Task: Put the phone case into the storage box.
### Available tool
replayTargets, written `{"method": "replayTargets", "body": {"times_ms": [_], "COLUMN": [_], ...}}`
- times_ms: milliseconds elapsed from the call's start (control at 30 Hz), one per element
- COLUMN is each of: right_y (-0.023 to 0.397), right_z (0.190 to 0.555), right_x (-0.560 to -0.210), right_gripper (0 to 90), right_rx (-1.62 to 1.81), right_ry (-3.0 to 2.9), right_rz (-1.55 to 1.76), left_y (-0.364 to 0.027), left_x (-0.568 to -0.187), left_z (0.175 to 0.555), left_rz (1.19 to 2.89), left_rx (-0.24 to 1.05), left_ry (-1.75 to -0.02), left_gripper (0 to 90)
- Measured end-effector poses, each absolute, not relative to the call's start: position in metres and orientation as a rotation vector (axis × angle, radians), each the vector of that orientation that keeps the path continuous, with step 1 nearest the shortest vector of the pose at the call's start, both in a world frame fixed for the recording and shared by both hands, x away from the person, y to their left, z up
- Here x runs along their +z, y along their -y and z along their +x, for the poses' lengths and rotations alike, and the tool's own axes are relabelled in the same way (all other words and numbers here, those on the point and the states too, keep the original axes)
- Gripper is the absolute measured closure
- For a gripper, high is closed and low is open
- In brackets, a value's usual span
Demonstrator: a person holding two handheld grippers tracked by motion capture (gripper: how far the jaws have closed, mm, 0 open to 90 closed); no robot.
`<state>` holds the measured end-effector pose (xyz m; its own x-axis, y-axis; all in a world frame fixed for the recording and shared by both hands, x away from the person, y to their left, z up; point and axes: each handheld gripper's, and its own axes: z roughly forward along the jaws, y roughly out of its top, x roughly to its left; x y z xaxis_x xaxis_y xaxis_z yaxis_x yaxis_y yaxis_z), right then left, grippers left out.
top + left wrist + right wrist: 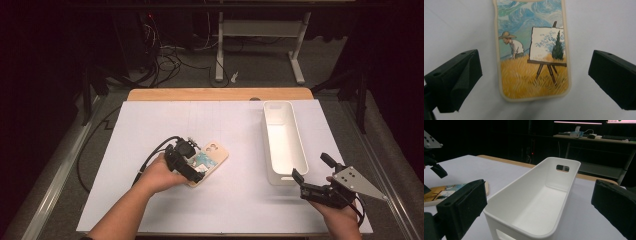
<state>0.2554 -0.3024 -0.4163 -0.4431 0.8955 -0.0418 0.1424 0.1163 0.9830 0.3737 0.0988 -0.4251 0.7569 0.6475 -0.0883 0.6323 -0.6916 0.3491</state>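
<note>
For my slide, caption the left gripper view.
Open left claw straddles a painted phone case lying flat on the white table.

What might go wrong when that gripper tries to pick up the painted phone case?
The phone case lies flat on the white paper, so the open left gripper may slide off its thin edges. The white bin is narrow; the case could catch its rim.

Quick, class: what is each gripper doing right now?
Left gripper: open, jaws either side of the phone case, not touching it.
Right gripper: open, holding nothing, facing the white bin.
</note>
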Motion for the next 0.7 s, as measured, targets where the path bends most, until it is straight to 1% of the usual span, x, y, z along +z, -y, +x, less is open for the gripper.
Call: {"method": "replayTargets", "body": {"times_ms": [367,700], "right_y": [0.302,0.303], "right_z": [0.256,0.257], "right_x": [-0.416,-0.416], "right_gripper": [0.5,0.5], "right_rx": [1.392,1.393], "right_ry": [-1.705,-1.702], "right_rz": [1.018,1.022], "left_y": [-0.078,-0.072], "left_x": [-0.437,-0.445], "left_z": [0.39,0.395], "left_rz": [2.632,2.69], "left_rx": [0.049,0.052], "left_ry": [-0.981,-0.985], "left_gripper": [0.2,0.2]}}
